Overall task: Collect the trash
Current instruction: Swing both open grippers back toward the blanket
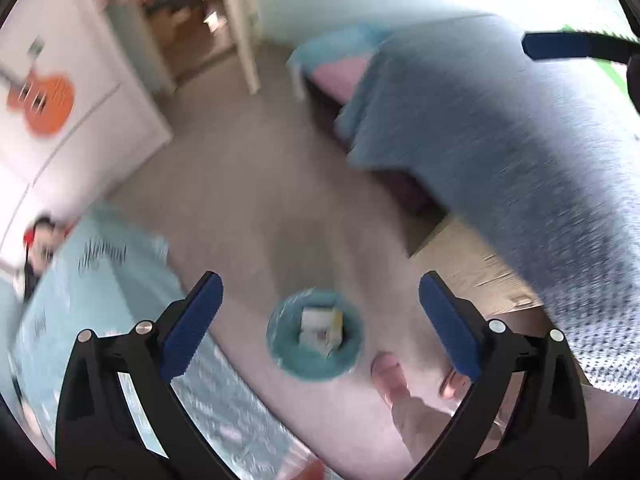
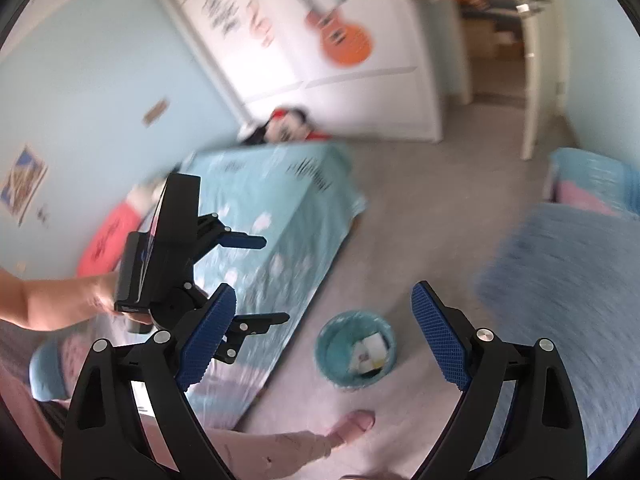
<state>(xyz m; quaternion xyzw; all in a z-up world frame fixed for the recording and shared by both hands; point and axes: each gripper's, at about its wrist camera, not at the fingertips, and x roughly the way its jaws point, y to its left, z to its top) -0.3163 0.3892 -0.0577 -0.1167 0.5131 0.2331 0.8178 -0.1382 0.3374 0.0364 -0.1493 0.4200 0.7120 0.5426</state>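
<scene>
Motion blur smears the bed [image 2: 280,208] and the grey blanket [image 1: 500,152]. The papers [image 1: 322,328] inside the bin [image 1: 316,336] are too blurred to identify. The picture's edge crops the right claw [image 1: 532,46].

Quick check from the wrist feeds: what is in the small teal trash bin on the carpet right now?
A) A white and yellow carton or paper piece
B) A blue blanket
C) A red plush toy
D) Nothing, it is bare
A: the teal trash bin on the carpet beside the bed holds a white and yellow carton-like piece, and both the left gripper and right gripper stand open with nothing between their fingers.
</scene>
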